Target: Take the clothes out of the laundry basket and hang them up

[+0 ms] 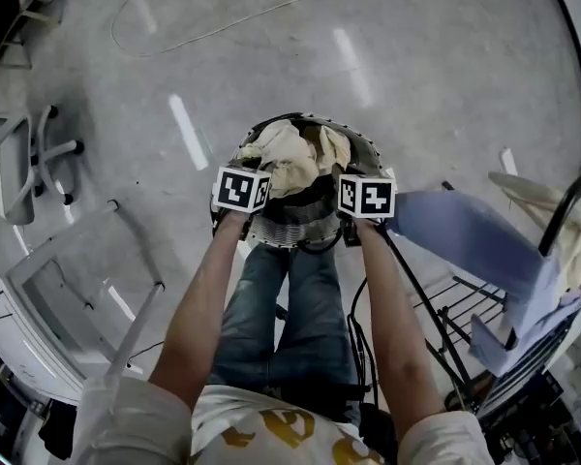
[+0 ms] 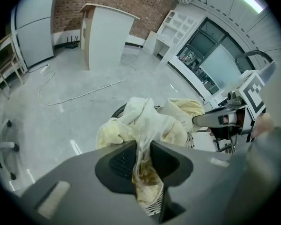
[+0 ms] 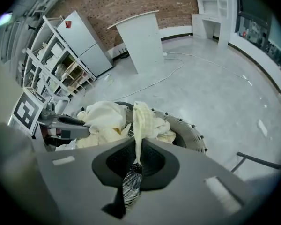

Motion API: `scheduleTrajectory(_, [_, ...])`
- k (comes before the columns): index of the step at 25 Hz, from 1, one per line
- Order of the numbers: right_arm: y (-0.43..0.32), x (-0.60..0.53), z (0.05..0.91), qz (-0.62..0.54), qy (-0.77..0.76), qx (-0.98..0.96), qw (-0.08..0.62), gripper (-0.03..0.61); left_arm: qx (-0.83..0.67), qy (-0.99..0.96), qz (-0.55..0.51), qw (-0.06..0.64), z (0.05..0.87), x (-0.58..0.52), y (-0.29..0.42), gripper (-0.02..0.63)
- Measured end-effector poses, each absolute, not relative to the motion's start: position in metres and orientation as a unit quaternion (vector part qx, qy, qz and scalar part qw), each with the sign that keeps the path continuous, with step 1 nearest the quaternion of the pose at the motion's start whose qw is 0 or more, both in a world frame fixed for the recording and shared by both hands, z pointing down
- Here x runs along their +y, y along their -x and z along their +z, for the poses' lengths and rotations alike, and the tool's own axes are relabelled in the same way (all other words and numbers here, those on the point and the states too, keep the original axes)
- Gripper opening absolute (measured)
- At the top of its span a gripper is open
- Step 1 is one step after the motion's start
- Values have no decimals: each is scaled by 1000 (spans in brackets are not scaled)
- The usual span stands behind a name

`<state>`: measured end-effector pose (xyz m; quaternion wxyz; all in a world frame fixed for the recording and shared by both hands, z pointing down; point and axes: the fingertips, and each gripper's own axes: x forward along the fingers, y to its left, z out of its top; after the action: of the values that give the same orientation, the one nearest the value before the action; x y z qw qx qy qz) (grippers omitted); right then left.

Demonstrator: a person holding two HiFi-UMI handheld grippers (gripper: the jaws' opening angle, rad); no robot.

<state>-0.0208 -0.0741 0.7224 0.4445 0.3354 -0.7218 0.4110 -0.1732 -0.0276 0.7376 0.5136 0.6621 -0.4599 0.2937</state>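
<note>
Grey polished floor fills the head view, with a white cable lying loose across its far part.

A dark-framed drying rack stands at the person's right. A blue garment is draped over it, with a cream cloth beside that at the frame's edge.

An office chair stands well apart on the left.

The round woven laundry basket sits on the floor directly ahead of the person's legs, between the two outstretched arms.

The cream clothes are heaped in the basket and rise above its rim. Whether the heap is one item or several cannot be told.

Left gripper: jaws closed narrow on a fold of the cream clothes, and the fabric runs up from the heap into the pinch.

Right gripper: jaws likewise closed tight on a thin strip of the same cream clothes, above the basket's rim. The two grippers are held side by side over the basket.
</note>
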Motion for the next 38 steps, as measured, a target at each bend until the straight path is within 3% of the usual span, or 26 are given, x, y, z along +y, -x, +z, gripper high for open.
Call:
scheduleTrajectory(27, [23,-34,429,356,-352,-799,334,40,-436,-755,223,437,474,-20,183,91])
scheduleTrajectory(38, [-64,20,383,373,-418,-783,269,40,-390,-791,253,398,438,-18,118,89])
